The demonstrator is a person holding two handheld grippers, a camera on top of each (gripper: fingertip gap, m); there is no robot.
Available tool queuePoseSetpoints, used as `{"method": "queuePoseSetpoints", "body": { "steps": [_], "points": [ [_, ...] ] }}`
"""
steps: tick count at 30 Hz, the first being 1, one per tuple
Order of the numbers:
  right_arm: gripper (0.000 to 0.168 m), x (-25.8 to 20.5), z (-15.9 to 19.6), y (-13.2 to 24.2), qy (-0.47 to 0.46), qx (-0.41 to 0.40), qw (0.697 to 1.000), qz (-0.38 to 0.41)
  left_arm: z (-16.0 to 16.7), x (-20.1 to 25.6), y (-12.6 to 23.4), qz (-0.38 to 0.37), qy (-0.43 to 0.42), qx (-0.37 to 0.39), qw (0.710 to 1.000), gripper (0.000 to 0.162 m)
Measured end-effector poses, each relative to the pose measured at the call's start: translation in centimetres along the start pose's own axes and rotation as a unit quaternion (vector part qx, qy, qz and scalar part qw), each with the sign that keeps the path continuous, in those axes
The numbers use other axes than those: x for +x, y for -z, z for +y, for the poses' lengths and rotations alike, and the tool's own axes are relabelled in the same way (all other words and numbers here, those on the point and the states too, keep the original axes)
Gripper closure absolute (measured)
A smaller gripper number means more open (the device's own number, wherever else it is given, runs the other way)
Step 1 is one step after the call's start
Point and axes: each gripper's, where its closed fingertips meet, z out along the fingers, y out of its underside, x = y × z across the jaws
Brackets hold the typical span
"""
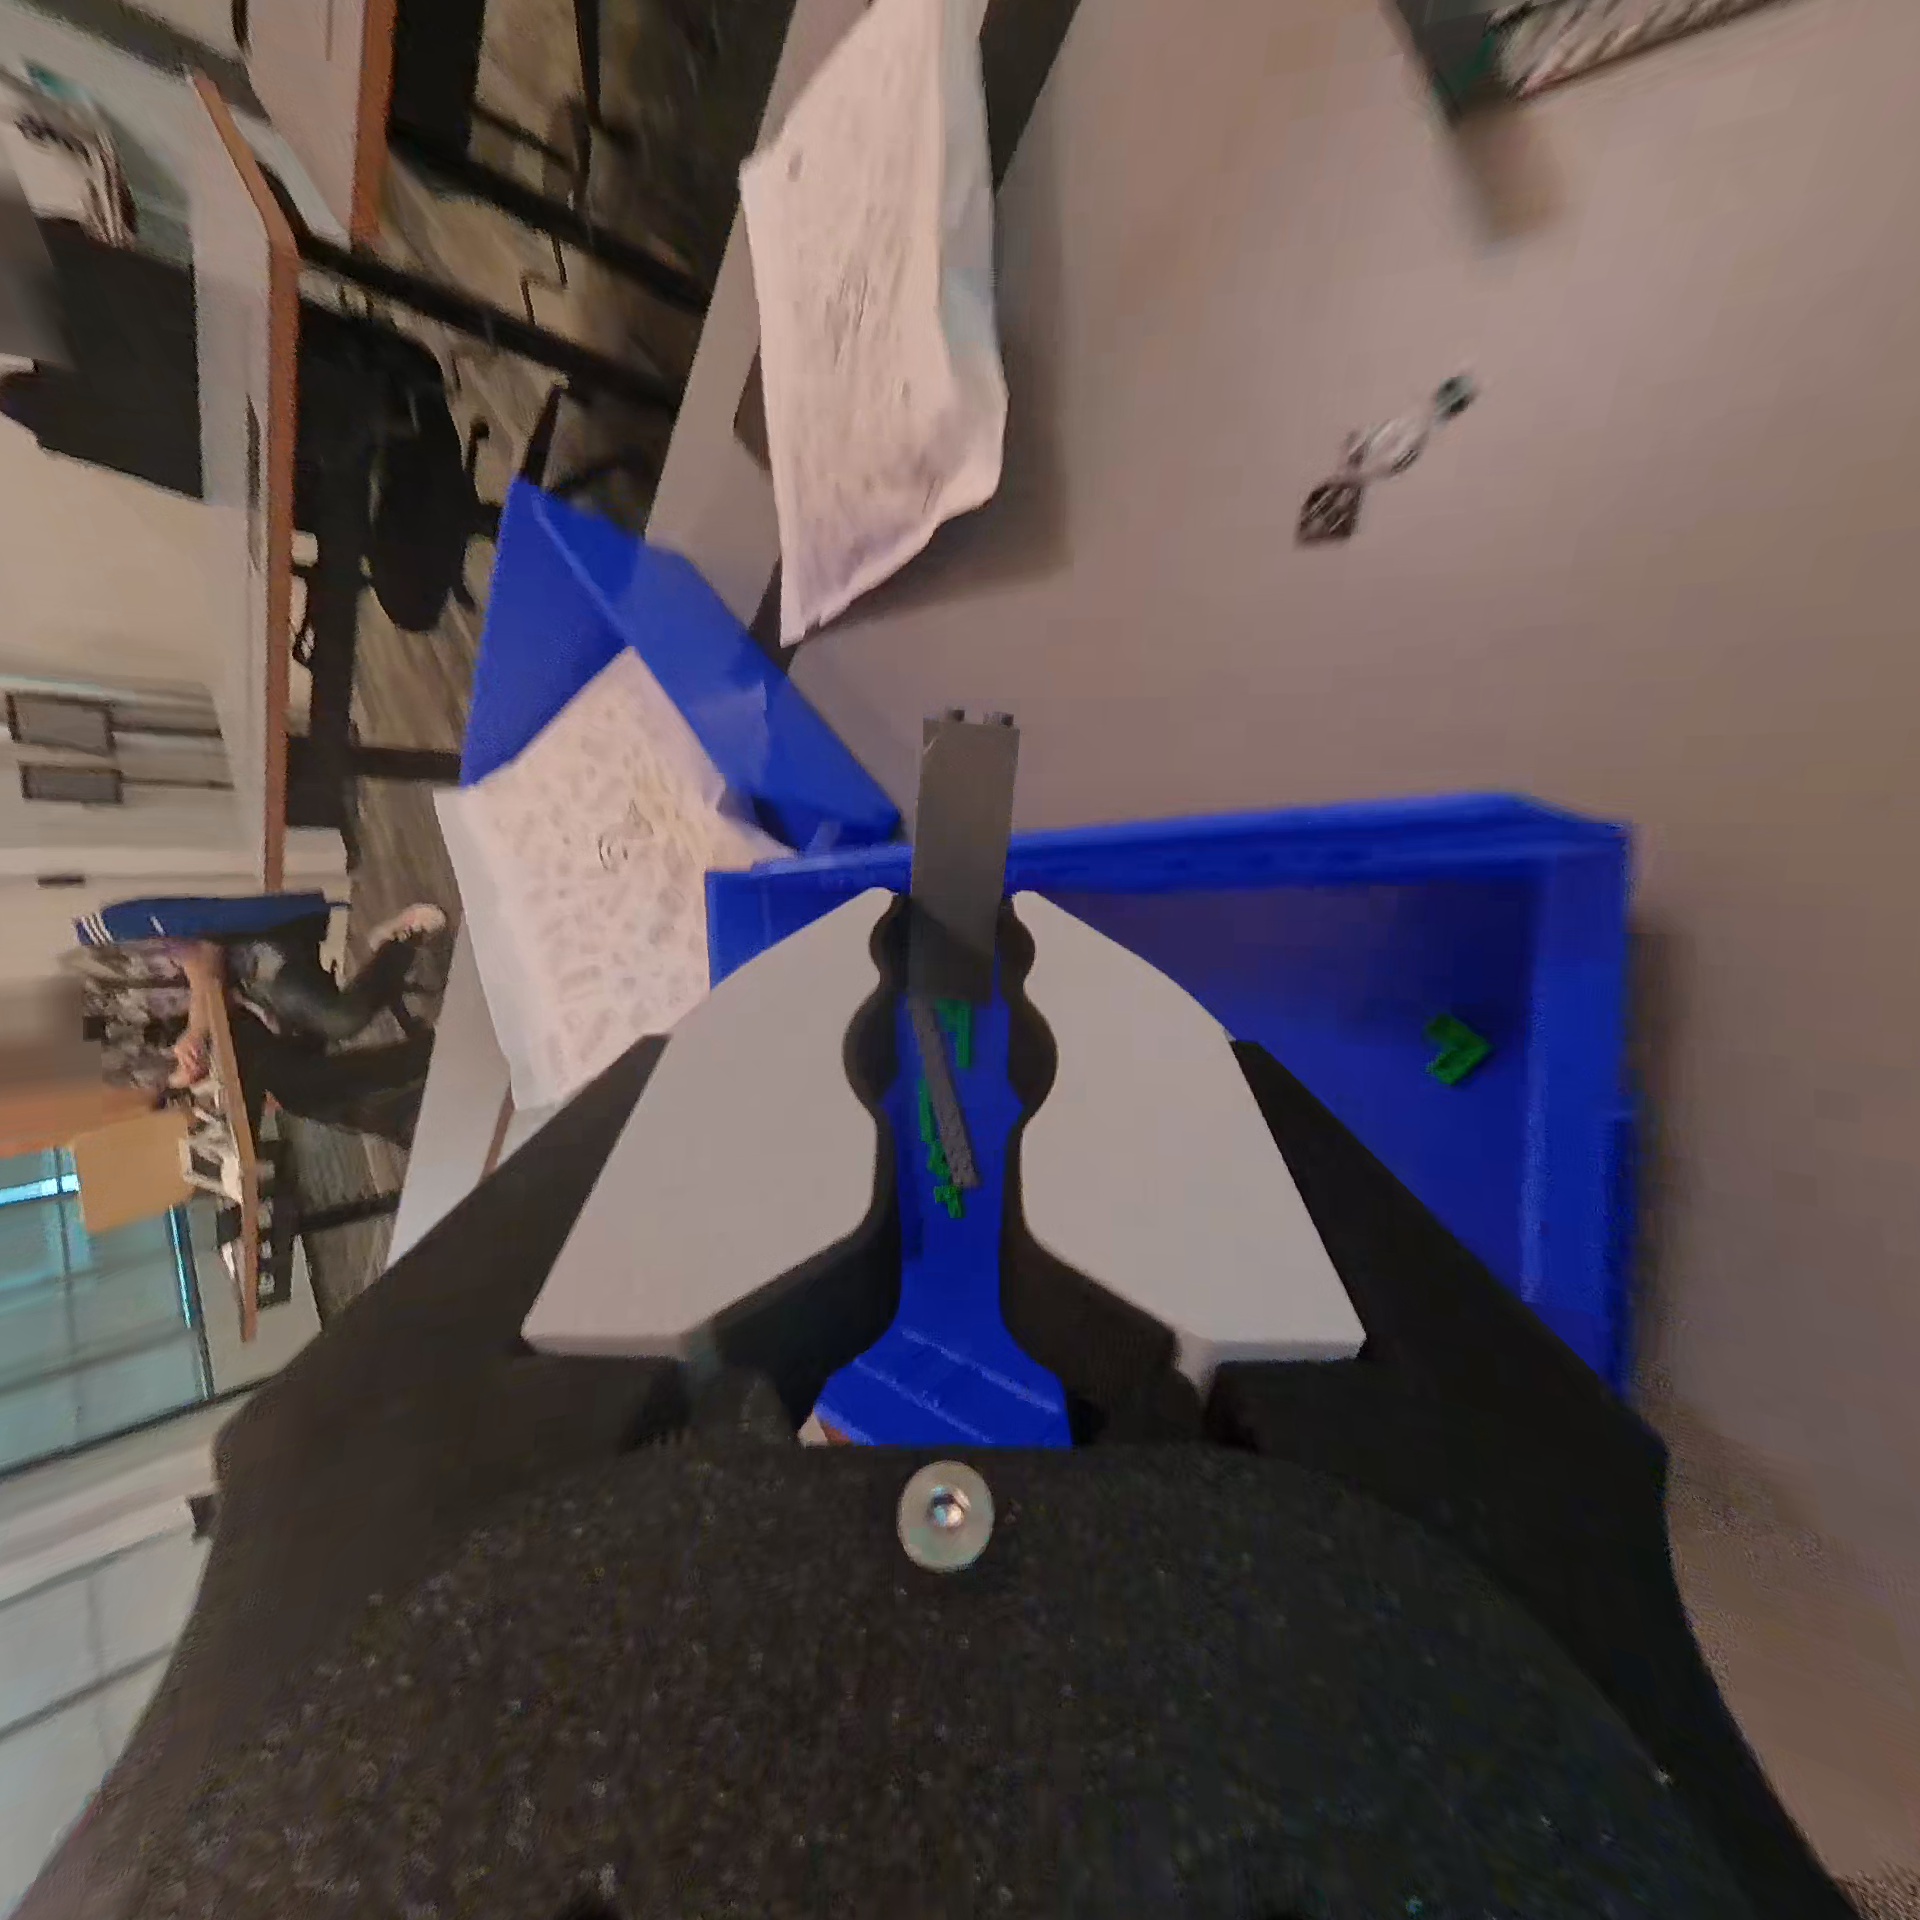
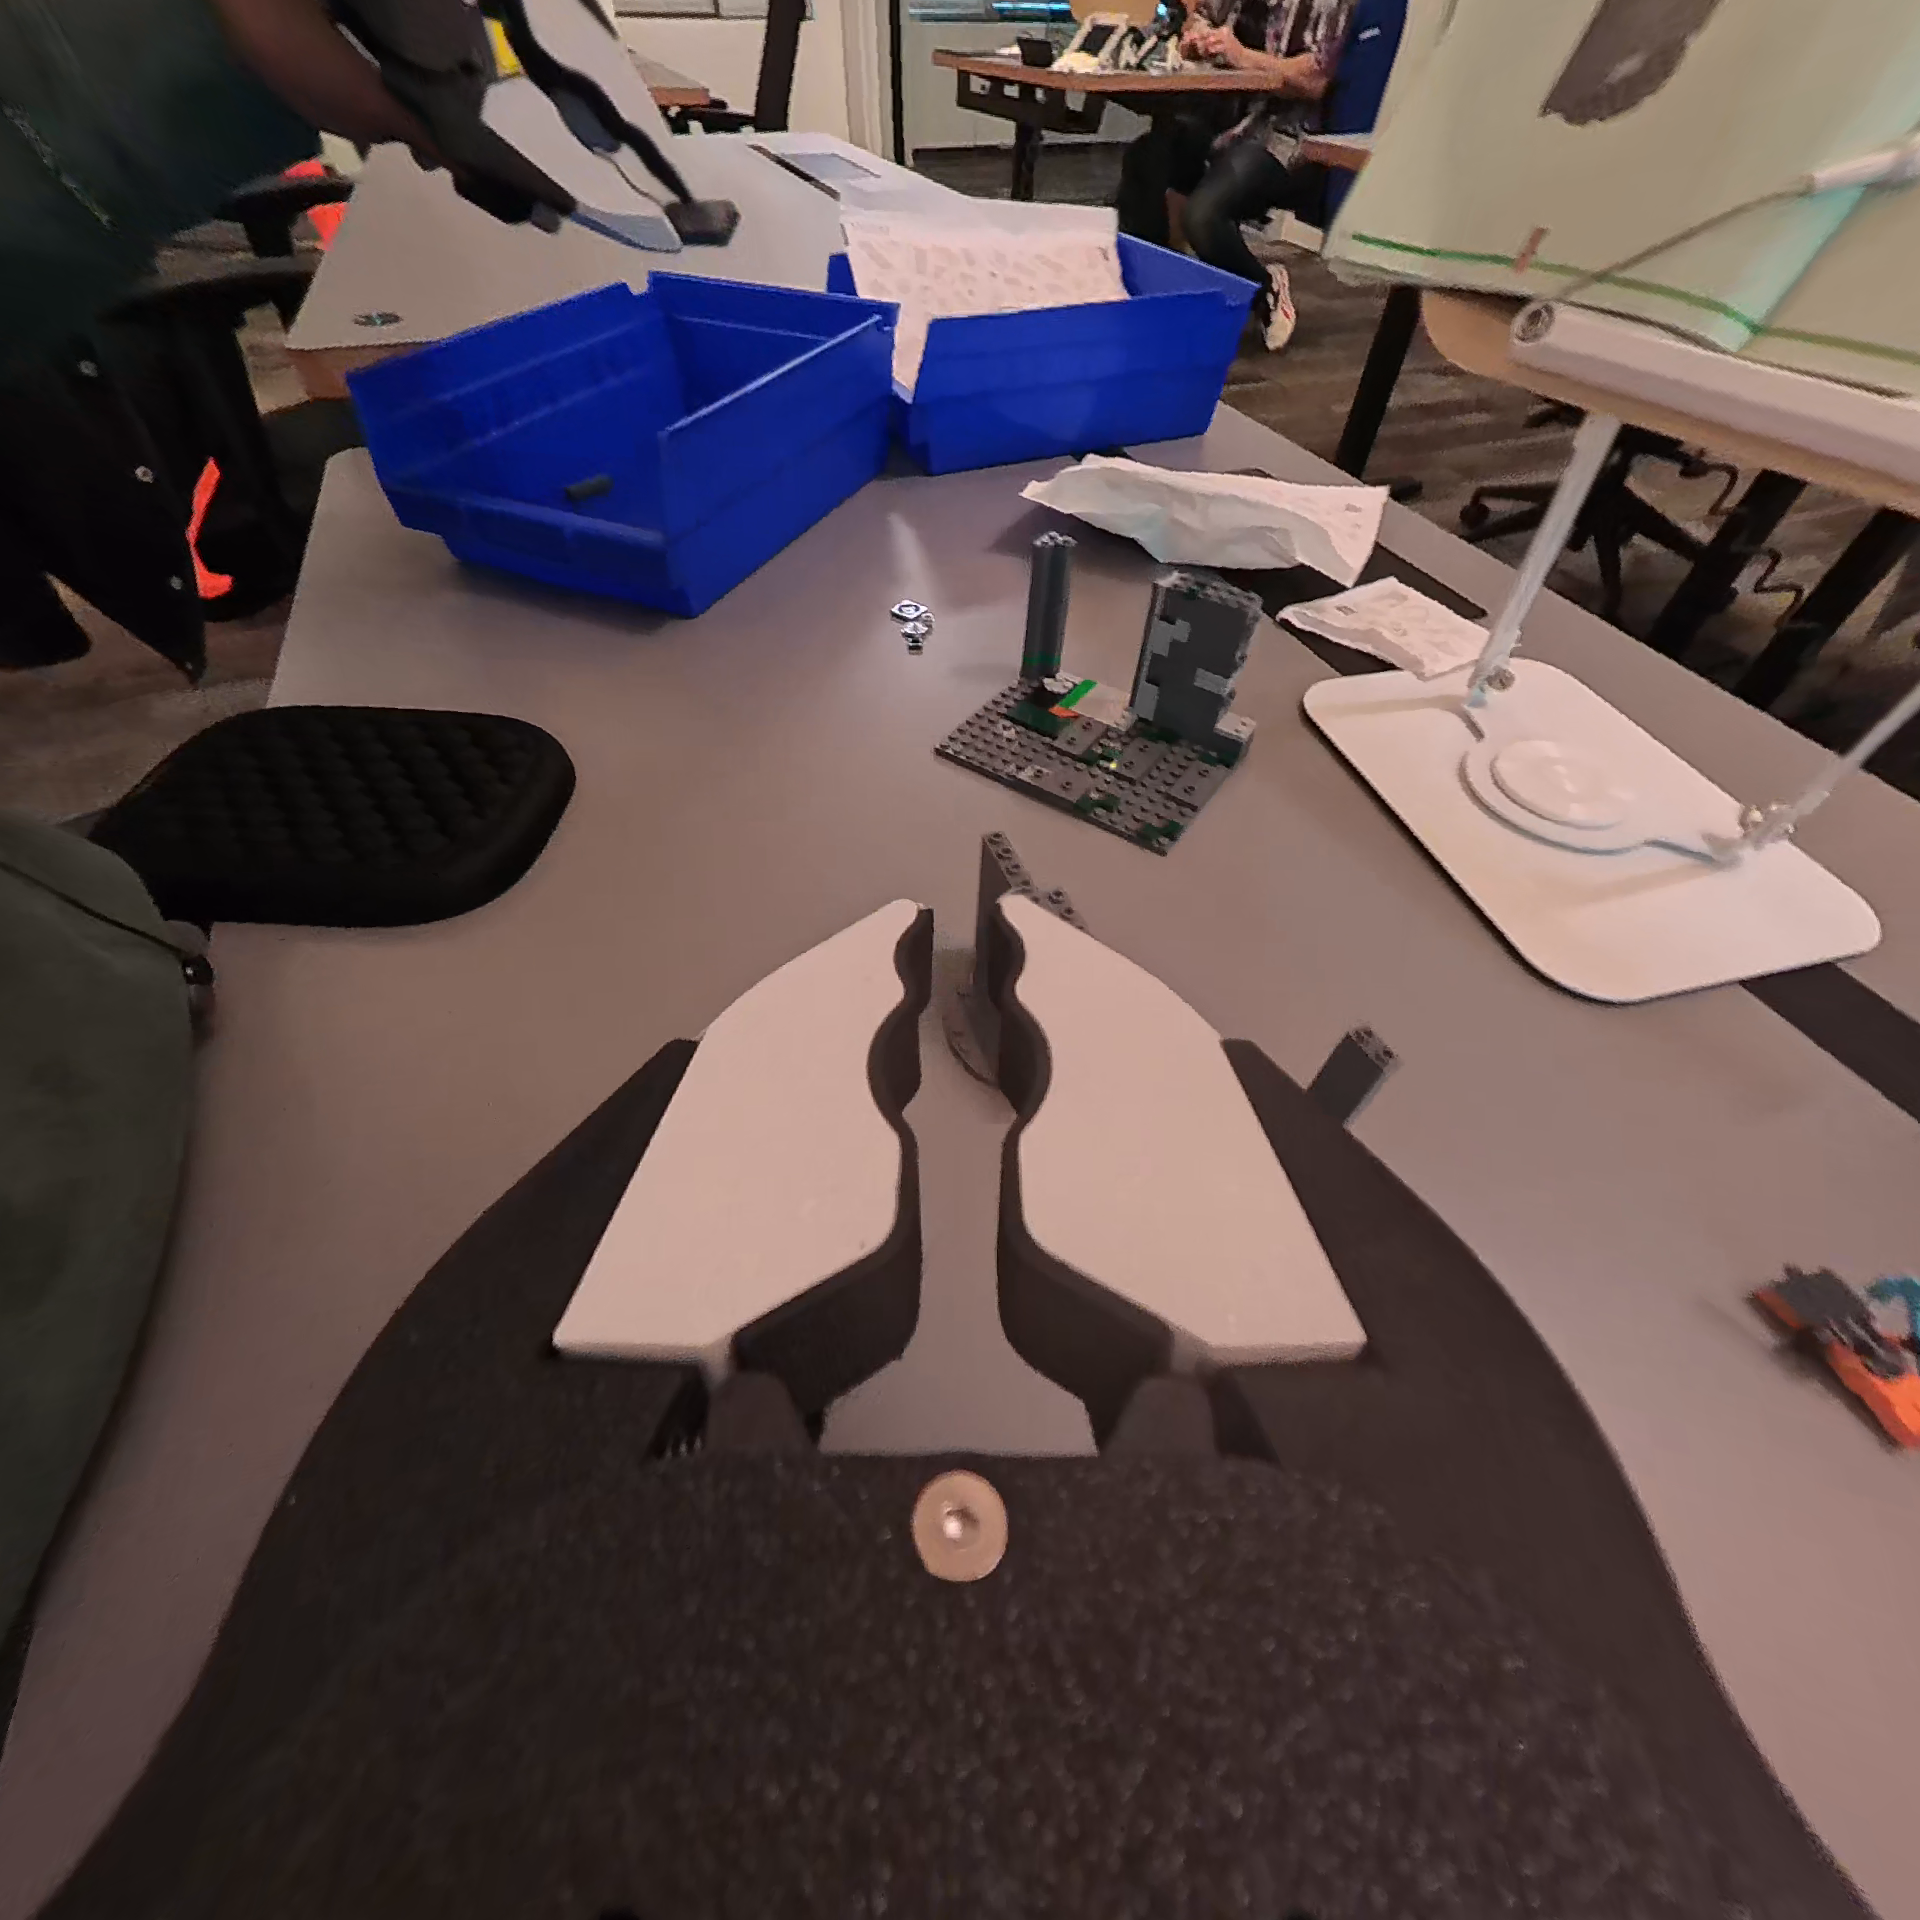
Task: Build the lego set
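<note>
Left gripper (image 1: 951, 914) clenched on tall grey brick (image 1: 961, 831), held clear above blue bin (image 1: 1351, 842), likely just picked; view rolled sideways, gripper tilted; right gripper (image 2: 961, 925) low over table (image 2: 727, 748), pinching upright grey plate piece (image 2: 992, 914), probably steadying it; partial build (image 2: 1112, 717) centre-right of frame, well apart

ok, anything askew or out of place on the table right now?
Mostly tidy. One dark grey lego brick lies loose, tipped over, apart from the grey lego baseplate build. A crumpled white paper sheet sits behind the build. Nothing looks spilled or broken.
</note>
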Motion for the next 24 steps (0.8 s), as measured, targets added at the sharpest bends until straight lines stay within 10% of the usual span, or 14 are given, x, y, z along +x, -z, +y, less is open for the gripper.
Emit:
{"method": "queuePoseSetpoints", "body": {
  "steps": [11, 24],
  "points": [
    [0.153, -4.2, -3.0, -2.6, 0.104, -0.004, 0.994, -0.044, -13.2, 11.3, 2.4, 0.114, -0.048, 0.157, 0.980, 0.146],
    [0.133, -6.9, 0.0, -6.5, 0.224, -0.107, 0.961, -0.126, -23.8, 24.8, 3.7, 0.333, -0.006, 0.330, 0.883, 0.146]
  ]
}}
